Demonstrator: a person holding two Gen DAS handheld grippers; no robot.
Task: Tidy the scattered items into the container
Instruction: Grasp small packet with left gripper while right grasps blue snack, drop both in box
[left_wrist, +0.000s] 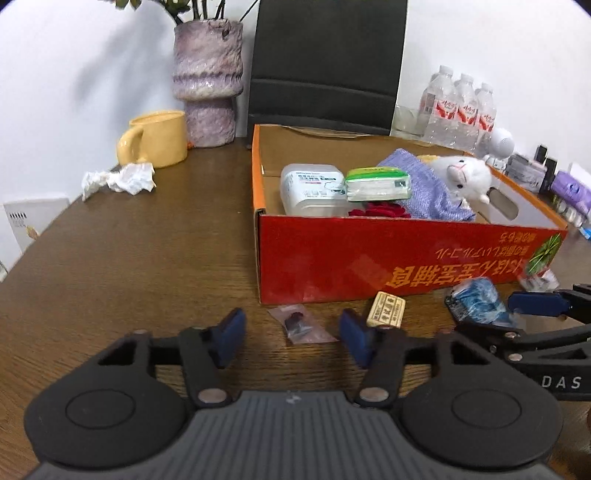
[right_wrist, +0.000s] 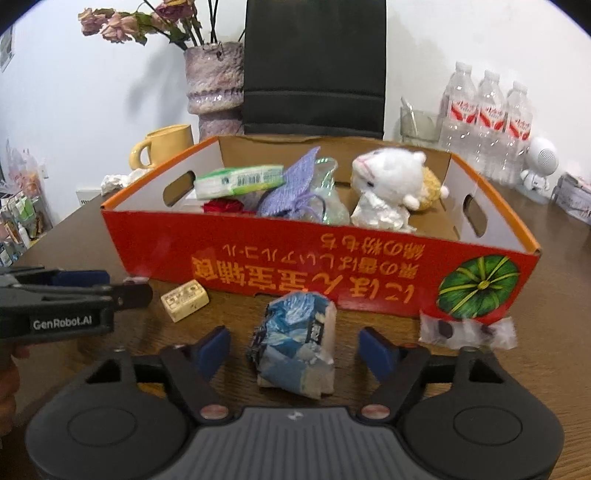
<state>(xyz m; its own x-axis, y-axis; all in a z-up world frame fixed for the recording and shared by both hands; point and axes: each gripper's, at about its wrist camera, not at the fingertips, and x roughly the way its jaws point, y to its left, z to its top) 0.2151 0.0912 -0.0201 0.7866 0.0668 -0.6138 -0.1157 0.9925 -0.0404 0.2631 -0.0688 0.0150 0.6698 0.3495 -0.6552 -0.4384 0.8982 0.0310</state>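
Note:
A red cardboard box stands on the wooden table and holds a white plush toy, a purple cloth, a green tissue pack and a white plastic tub. In front of it lie a small clear bag with a dark part, a cream block and a crumpled blue wrapper. My left gripper is open around the small bag. My right gripper is open with the blue wrapper between its fingers.
A yellow mug, crumpled paper and a purple vase stand at the back left. Water bottles and a white robot figure stand at the back right. Another clear bag lies by the box's right corner. A black chair is behind.

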